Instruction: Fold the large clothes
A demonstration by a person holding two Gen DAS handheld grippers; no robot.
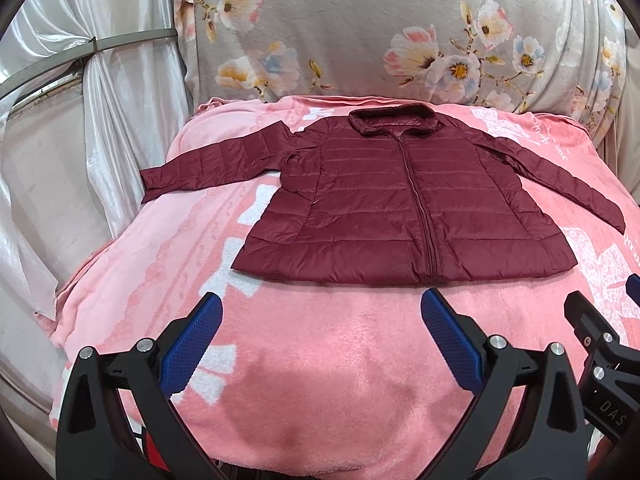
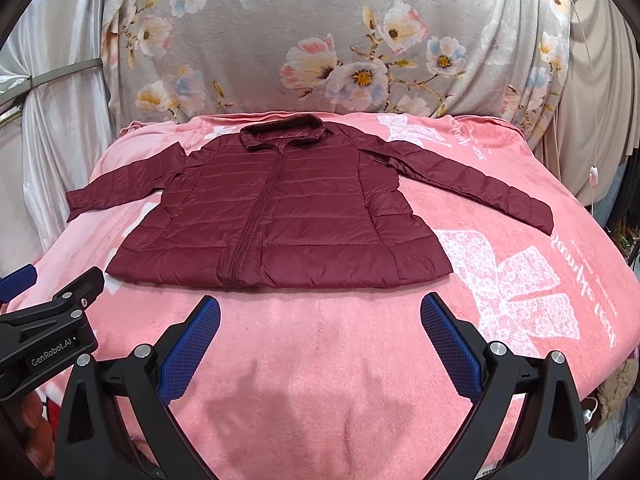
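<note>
A dark red quilted jacket (image 1: 396,208) lies flat and zipped on a pink blanket (image 1: 320,352), collar at the far side, both sleeves spread outward. It also shows in the right wrist view (image 2: 280,220). My left gripper (image 1: 320,308) is open and empty, hovering above the blanket just short of the jacket's hem. My right gripper (image 2: 320,312) is open and empty, also just short of the hem. Each gripper shows at the edge of the other's view.
The pink blanket (image 2: 520,280) covers a raised surface with rounded edges. A grey floral cloth (image 1: 380,32) hangs behind it. White satin drapes (image 1: 120,120) hang at the left. A cord with a pink switch (image 2: 593,174) hangs at the right.
</note>
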